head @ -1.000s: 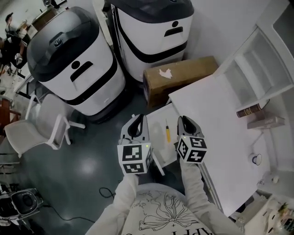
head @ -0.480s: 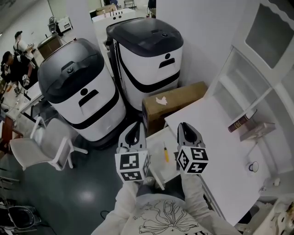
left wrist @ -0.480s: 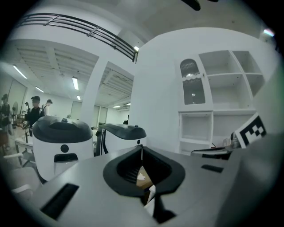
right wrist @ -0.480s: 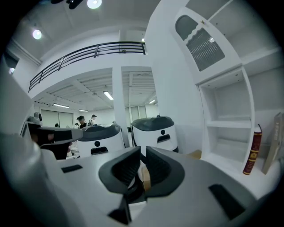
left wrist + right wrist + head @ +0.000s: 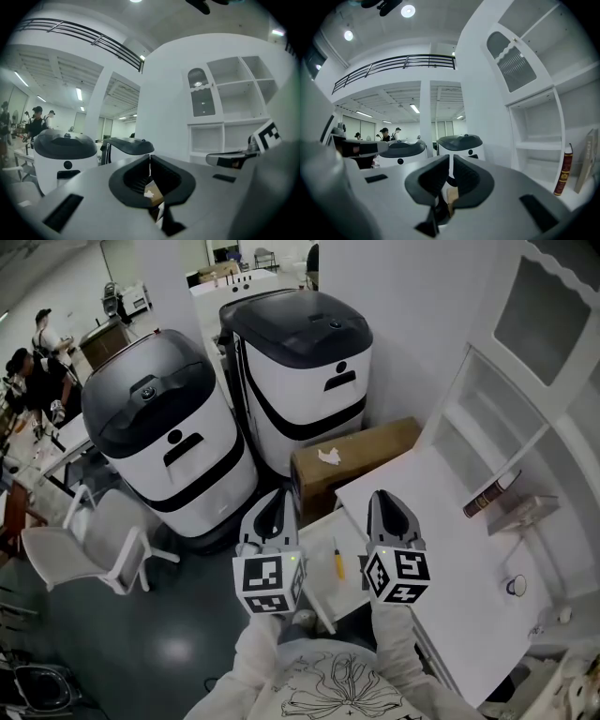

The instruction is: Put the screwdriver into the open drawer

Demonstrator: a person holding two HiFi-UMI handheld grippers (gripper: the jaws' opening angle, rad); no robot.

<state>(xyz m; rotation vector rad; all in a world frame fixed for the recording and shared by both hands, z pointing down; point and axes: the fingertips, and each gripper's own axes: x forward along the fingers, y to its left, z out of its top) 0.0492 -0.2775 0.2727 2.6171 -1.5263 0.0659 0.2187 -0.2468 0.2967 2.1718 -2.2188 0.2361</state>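
Low at centre frame, the screwdriver (image 5: 337, 561) lies in what I take for the open drawer (image 5: 317, 529), long axis up-frame, nearer my right gripper (image 5: 383, 496), whose empty jaws are closing; my left gripper (image 5: 275, 495) is pressed together.

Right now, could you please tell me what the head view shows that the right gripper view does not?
Only the head view: the yellow-handled screwdriver lying in the open white drawer, and the white chair.
Only the right gripper view: the black balcony railing, the round ceiling lights, and the narrow gap between the right tool's closing jaws, with nothing in it.
Both: the two white machines with dark lids, and the dark red cylinder on the white shelf unit.
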